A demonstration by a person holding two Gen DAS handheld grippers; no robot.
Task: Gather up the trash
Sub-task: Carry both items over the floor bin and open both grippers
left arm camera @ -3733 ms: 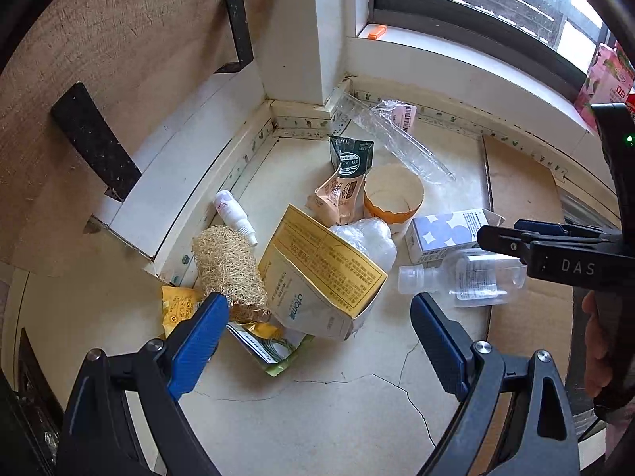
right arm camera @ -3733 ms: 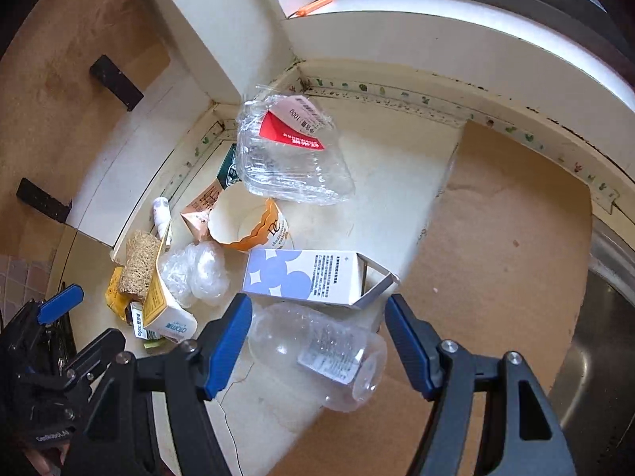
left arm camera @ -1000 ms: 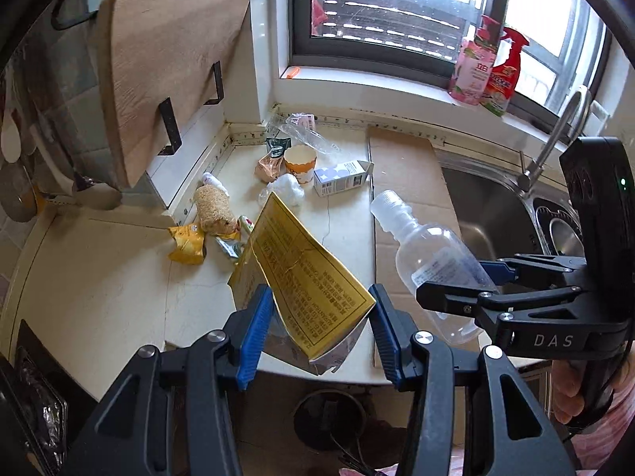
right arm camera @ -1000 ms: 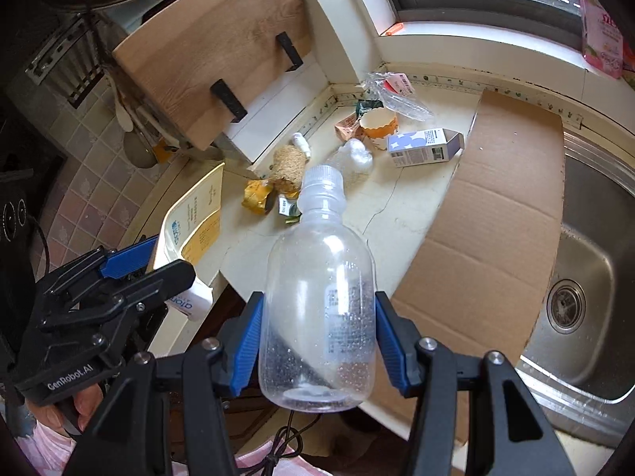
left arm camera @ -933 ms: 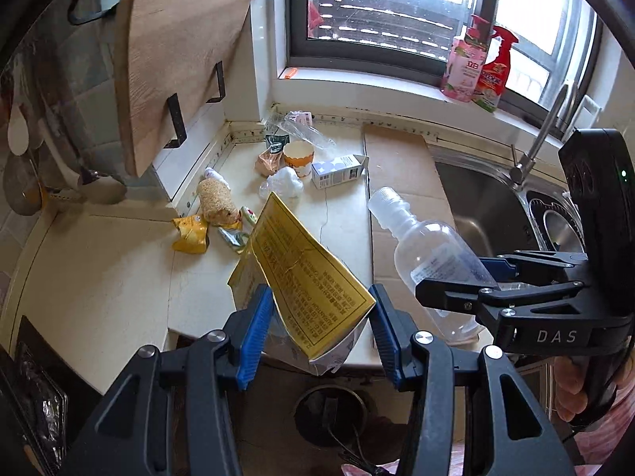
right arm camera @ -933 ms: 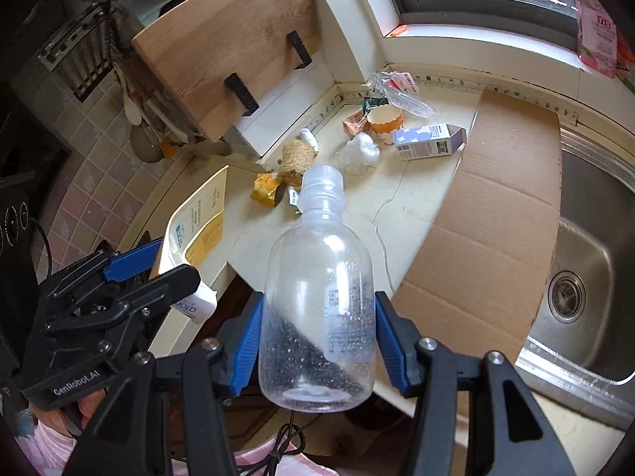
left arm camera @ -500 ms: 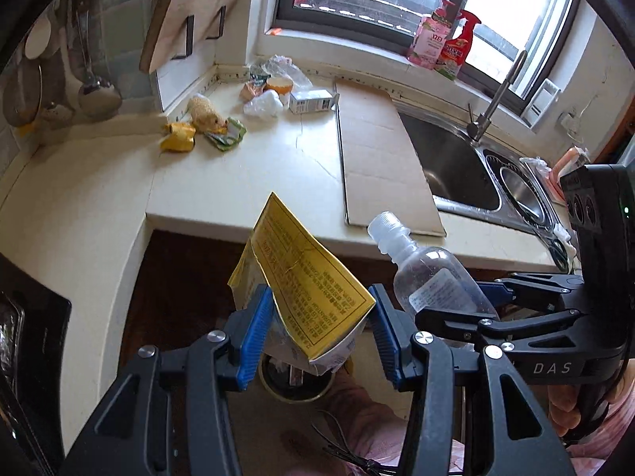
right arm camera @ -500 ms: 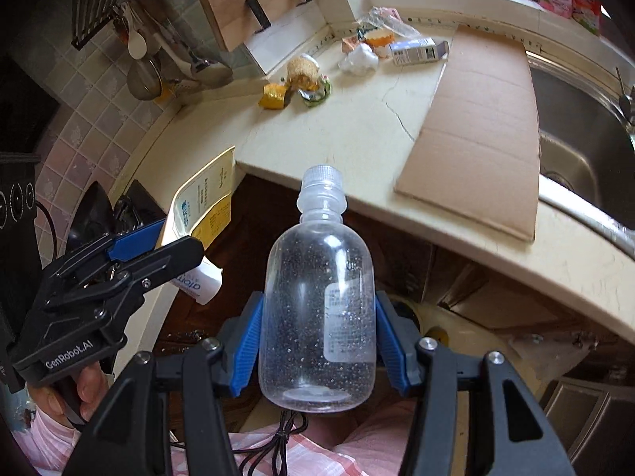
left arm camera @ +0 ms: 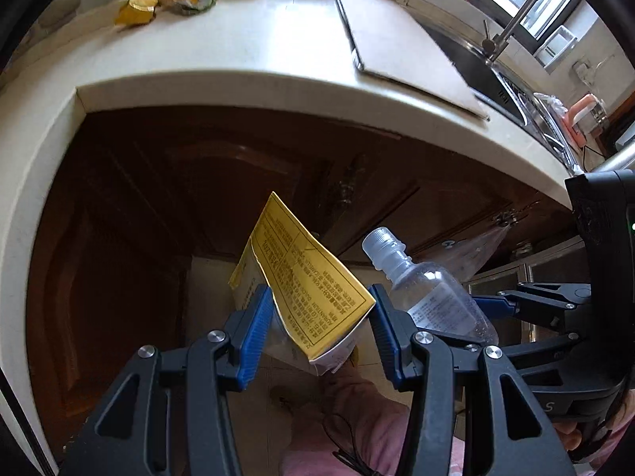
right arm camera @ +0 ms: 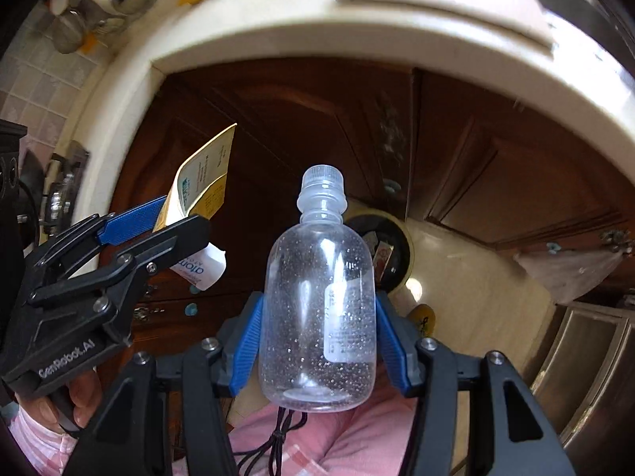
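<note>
The clear plastic bottle (right arm camera: 317,309) looks glossy, beaded inside with droplets, with a ribbed, cloudy cap. The yellow printed paper carton (left arm camera: 305,297) is matt and creased. The dark brown wooden cabinet doors (right arm camera: 496,166) carry a soft sheen under the smooth, cream stone-like countertop (left arm camera: 238,51), and a flat sheet of brown cardboard (left arm camera: 401,43) looks dull.

Both grippers: left gripper (left arm camera: 321,327) and right gripper (right arm camera: 317,341) have black frames, blue ribbed pads (right arm camera: 248,341), silver screws. "GenRobot.AI" marking on left. Pink checked sleeves (right arm camera: 43,442).
</note>
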